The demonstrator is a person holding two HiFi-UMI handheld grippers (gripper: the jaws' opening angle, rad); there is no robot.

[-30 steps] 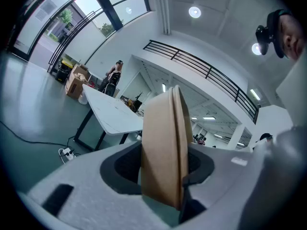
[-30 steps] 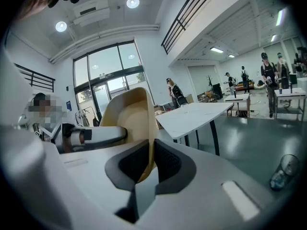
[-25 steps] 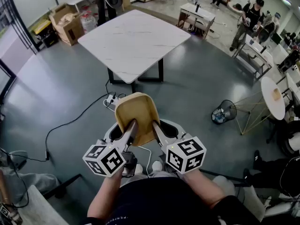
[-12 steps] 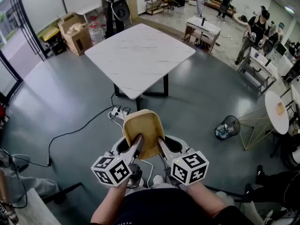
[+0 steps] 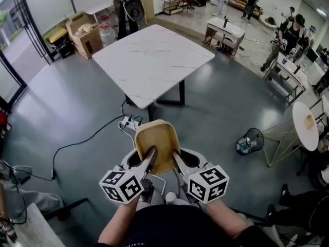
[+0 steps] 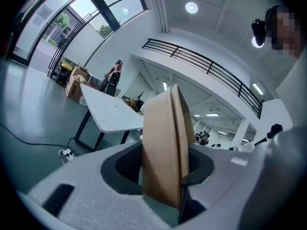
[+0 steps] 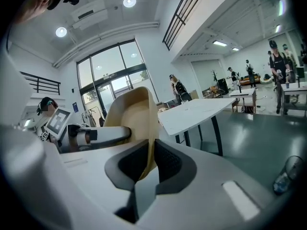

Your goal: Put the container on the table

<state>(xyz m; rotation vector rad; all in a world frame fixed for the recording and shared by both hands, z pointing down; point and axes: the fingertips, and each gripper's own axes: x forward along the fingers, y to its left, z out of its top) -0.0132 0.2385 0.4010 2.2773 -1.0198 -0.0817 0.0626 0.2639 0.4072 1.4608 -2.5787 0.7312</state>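
Container (image 5: 154,138), a tan shallow one, is held over the grey floor (image 5: 77,102). The left claw (image 5: 148,157) pinches its 7 o'clock rim and the right claw (image 5: 177,160) its 5 o'clock rim. The white bench (image 5: 151,55) stands apart at 12 o'clock.

Container's (image 5: 156,135) near end is tucked under the left tongs (image 5: 148,156) and right tongs (image 5: 177,158), can't see that rim. Something's in the wire bin (image 5: 248,139), too small to tell. Person (image 5: 125,1) behind the counter (image 5: 154,55) gets cut off up top.
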